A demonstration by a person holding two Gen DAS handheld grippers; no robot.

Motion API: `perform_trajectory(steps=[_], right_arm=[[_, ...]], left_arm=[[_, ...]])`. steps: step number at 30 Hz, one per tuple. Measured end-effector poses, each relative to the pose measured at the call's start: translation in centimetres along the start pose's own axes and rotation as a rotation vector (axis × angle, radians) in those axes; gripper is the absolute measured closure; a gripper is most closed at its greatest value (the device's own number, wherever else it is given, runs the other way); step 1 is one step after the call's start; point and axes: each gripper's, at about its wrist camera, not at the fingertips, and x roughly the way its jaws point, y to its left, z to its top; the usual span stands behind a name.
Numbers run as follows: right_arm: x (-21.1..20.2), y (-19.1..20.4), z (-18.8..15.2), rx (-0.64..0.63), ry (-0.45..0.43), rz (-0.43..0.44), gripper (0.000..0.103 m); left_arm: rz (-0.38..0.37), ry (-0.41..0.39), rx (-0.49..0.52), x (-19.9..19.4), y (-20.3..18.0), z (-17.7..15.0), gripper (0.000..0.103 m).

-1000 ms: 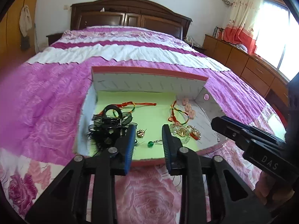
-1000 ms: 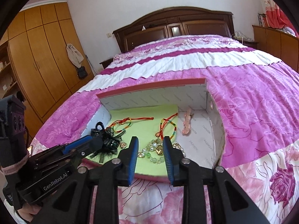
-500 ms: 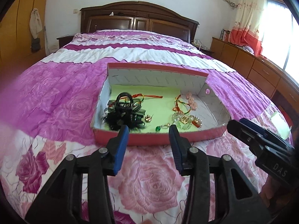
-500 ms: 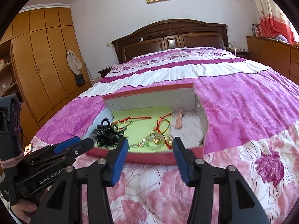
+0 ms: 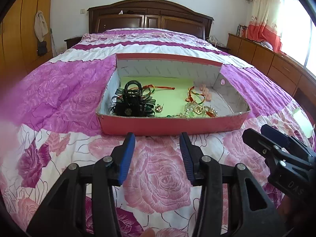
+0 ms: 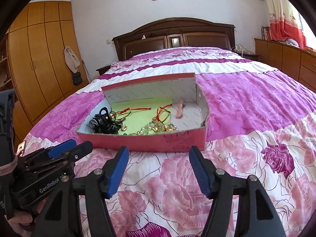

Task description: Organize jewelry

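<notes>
scene: a red shallow box sits on a bed with a pink and white rose-print cover, dark wooden headboard beyond.
box inside: grey-white walls, a pale green sheet covering most of the floor.
black hair piece: at the left end of the box, loops and feathery bits piled together, on the green sheet.
red cord bracelet: just behind the black hair piece, its cord stretching toward the middle.
second cord bracelet: right of middle, red with coloured beads.
pink bead string: on the bare grey floor at the right end, just beside the second cord bracelet.
gold and clear bead cluster: near the front wall, right of middle.
small gold earring: just beside the black hair piece, apart from the cluster.
left gripper: over the bedcover just short of the box's front wall, jaws partly apart, nothing between them.
right gripper: also short of the front wall, over the rose print, jaws opening and fairly wide, nothing between them.
grippers together: side by side, near each other, neither touching the box.
hand: partly seen under the left gripper's handle in the right wrist view.
</notes>
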Motion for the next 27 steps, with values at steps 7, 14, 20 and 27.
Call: perform_trajectory(steps=[7,14,20,27], right_arm=[[0.4,0.1,-0.4,0.001,0.018,-0.022,0.036],[0.8,-0.3,-0.6,0.013,0.037,-0.033,0.036],[1.0,-0.2,-0.7,0.010,0.045,-0.033,0.036],[1.0,-0.1,-0.8,0.008,0.045,-0.034,0.036]], left_arm=[[0.005,0.016,-0.011,0.3,0.1,-0.4,0.064],[0.011,0.023,-0.017,0.5,0.2,-0.5,0.064],[0.010,0.027,-0.012,0.6,0.2,-0.5,0.064],[0.012,0.024,-0.017,0.6,0.3,-0.5,0.064]])
